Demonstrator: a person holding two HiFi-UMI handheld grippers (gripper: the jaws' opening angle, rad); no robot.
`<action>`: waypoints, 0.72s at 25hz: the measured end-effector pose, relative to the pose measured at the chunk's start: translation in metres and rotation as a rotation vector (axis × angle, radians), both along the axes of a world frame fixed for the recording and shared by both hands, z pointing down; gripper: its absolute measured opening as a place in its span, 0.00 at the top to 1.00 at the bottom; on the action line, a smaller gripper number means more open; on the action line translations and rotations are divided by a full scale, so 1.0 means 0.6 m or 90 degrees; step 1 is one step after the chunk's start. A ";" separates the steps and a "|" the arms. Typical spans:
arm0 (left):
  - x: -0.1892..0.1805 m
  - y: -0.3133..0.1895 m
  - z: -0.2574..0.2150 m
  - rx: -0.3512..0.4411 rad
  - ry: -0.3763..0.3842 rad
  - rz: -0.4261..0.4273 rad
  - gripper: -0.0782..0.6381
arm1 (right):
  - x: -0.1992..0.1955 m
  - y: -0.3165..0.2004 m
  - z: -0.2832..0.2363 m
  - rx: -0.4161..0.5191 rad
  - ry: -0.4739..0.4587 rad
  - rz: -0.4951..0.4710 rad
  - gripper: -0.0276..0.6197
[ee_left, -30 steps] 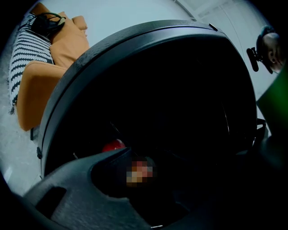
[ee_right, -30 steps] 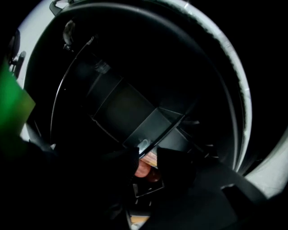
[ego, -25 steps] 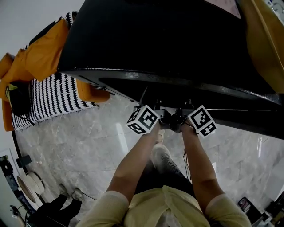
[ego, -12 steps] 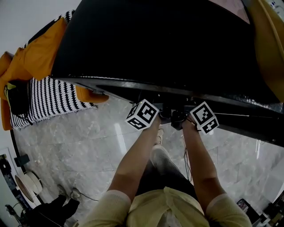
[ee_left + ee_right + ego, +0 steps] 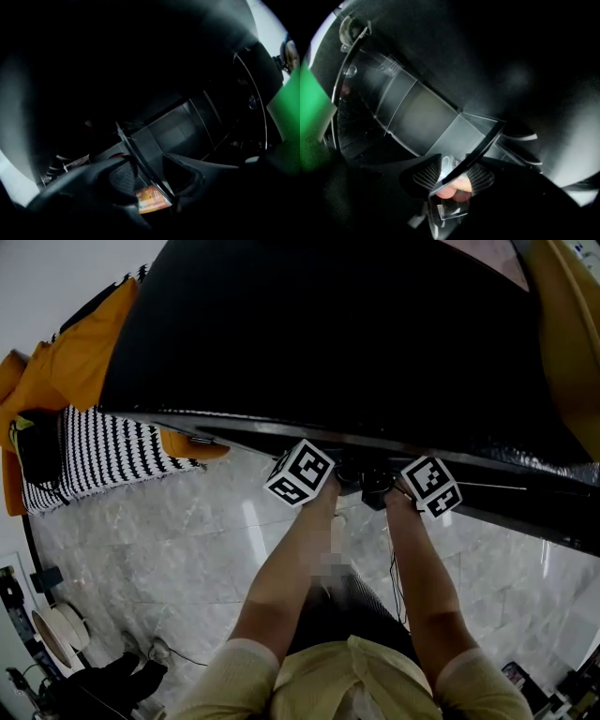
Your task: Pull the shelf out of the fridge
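While shelf (image 5: 436,122) is sitting inside fridge (image 5: 356,343), its front edge is running between both grippers' jaws. Right gripper (image 5: 453,177) is opening around it; left gripper (image 5: 152,176) is standing wide, not pinching. Risk: pulling now, loose jaws slipping off thin edge.

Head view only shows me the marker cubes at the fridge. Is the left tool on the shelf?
Observer: The edge of the shelf runs between the jaws of the left tool, which stand apart and seem not to press it.
Operator: And the right tool?
Observer: On the right tool the jaws are opening, with the glass edge between them.
Operator: Anything else near that edge?
Observer: An orange packet shows just past it.
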State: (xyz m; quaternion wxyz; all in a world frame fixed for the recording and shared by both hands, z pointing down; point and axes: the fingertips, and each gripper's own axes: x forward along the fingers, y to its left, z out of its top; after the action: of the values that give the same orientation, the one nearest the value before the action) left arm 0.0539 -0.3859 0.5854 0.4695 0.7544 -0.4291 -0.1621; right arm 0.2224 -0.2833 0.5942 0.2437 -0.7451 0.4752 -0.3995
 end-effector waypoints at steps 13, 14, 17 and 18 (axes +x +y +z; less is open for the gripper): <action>-0.006 0.013 0.000 0.013 -0.019 0.005 0.75 | -0.021 0.000 -0.014 0.024 -0.014 -0.008 0.73; -0.010 0.019 0.002 0.013 -0.020 0.007 0.75 | -0.025 0.006 -0.012 0.023 -0.014 -0.007 0.73; -0.017 0.031 0.005 0.012 -0.024 0.015 0.75 | -0.032 0.018 -0.010 0.022 -0.017 -0.007 0.73; -0.020 0.035 0.004 0.011 -0.025 0.017 0.75 | -0.035 0.022 -0.011 0.021 -0.017 -0.008 0.72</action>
State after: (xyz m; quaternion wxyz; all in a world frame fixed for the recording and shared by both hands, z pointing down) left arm 0.0419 -0.3646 0.5878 0.4567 0.7670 -0.4268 -0.1450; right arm 0.2014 -0.2698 0.5878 0.2597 -0.7327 0.4829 -0.4032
